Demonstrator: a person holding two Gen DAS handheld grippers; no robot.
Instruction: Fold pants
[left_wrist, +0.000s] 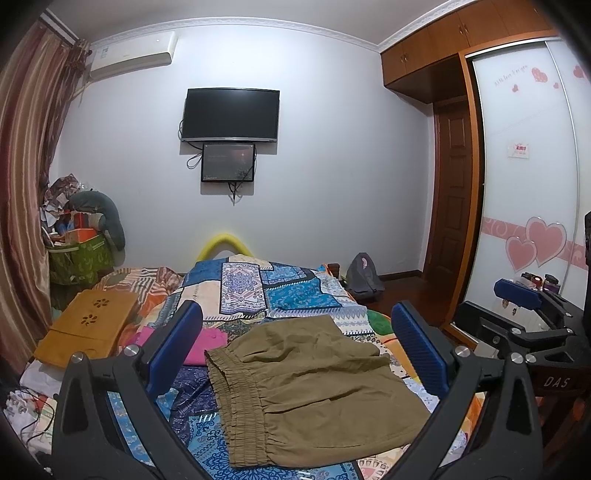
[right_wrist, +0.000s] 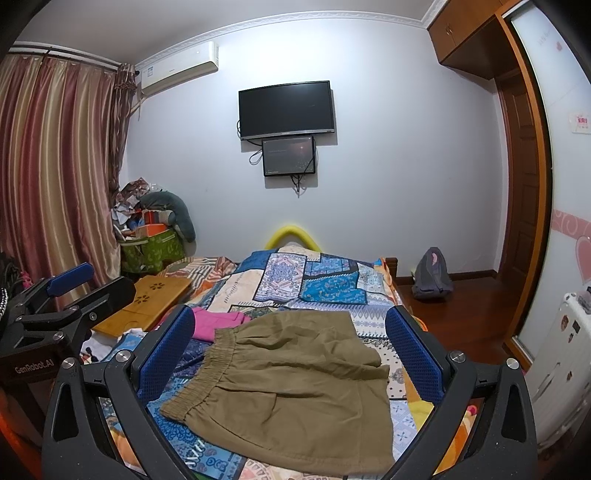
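Olive-brown elastic-waist cotton pants (left_wrist: 310, 384) lie seemingly already folded on the patchwork-quilted bed (left_wrist: 258, 291).
Both hand-held grippers, left (left_wrist: 295, 354) and right (right_wrist: 290, 354), hover spread apart and empty, clear of the cloth.

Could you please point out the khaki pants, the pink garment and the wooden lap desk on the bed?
khaki pants (right_wrist: 295, 391), right wrist view, middle of the fabric.
pink garment (right_wrist: 218, 323), right wrist view, its top surface.
wooden lap desk (left_wrist: 88, 325), left wrist view, centre of its top.

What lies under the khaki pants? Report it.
The pants lie on a patchwork bedspread; a pink cloth lies past the waistband. Anything directly beneath is covered.
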